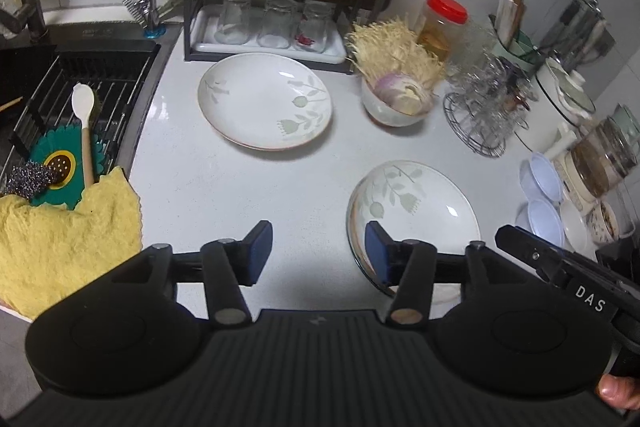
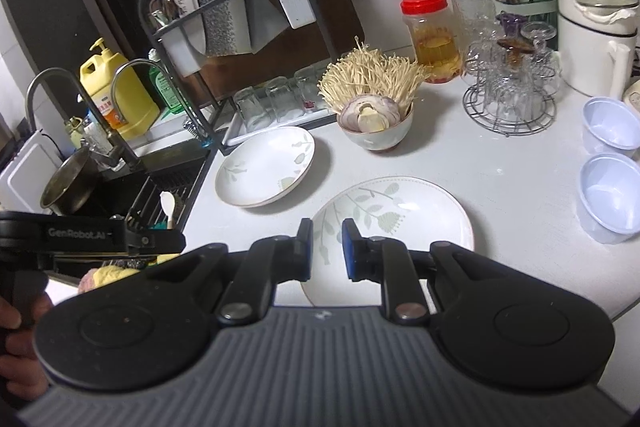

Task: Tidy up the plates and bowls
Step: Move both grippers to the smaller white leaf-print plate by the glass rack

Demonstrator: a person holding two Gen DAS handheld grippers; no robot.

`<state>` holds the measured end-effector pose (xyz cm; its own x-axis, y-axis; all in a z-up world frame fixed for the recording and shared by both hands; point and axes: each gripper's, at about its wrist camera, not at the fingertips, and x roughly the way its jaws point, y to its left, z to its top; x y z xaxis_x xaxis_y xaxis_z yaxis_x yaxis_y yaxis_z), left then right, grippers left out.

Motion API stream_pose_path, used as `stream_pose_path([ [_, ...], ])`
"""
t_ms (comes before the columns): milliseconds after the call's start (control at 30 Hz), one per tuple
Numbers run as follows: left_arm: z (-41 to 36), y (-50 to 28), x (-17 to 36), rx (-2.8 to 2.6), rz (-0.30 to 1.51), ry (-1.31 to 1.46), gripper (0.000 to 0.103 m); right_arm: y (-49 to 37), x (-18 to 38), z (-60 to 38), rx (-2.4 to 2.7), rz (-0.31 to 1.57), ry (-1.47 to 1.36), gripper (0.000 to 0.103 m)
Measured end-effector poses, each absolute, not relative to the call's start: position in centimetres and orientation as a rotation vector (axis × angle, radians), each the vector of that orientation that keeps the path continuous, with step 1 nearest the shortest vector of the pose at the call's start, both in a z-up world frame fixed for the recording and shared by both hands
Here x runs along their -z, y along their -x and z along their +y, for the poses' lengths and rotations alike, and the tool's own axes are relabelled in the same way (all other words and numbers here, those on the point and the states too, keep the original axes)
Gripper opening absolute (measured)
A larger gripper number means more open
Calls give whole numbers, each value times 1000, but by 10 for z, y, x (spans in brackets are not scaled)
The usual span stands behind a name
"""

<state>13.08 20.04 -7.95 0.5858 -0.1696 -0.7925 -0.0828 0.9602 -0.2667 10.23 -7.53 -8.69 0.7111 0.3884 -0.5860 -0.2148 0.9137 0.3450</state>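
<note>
Two flowered plates lie flat on the white bench, the near plate (image 2: 392,223) below the clenched, empty right tongs (image 2: 327,247), the far plate (image 1: 265,101) ahead of the released left tongs (image 1: 318,251); only the right view shows the knife rack (image 2: 224,11).

- The left gripper (image 1: 319,253) hangs over the white counter (image 1: 240,187), jaws apart, nothing between them.
- Its right pad (image 1: 376,255) overlaps the near plate's (image 1: 424,211) left rim; whether they touch cannot be told.
- A far plate (image 1: 265,101) lies empty before the glass rack (image 1: 264,27).
- Just right of it, a bowl (image 1: 394,109) holds enoki and onion.
- A yellow cloth (image 1: 60,235) drapes at the sink (image 1: 80,99).
- The right gripper's body (image 1: 568,267) enters at right.
</note>
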Motion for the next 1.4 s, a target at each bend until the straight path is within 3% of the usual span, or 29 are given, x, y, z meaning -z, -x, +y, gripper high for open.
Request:
stream_pose_path([
  [33,204,-136,82,45,951,301,61,-108,88,-74,-343,711,-262,24],
  [67,210,-142,85,39,955,317,62,-115,89,-72,-347,714,-263,42],
  [133,220,-154,91,18,961,340,62,-126,91,-69,-360,710,-264,61],
  [733,307,-278,172,-141,966,462,63,-271,143,-8,-479,839,-274,59],
  [833,317,-298,179,-159,955,435,62,-298,159,7,-487,863,-254,47],
  [1100,331,-339,206,-132,956,365,60,-346,195,30,-457,895,-217,38],
  [1333,337,-353,226,-111,982,387,35,-359,212,37,-449,930,-216,21],
  [1400,337,-356,229,-104,989,400,23,-359,213,38,-467,929,-215,18],
])
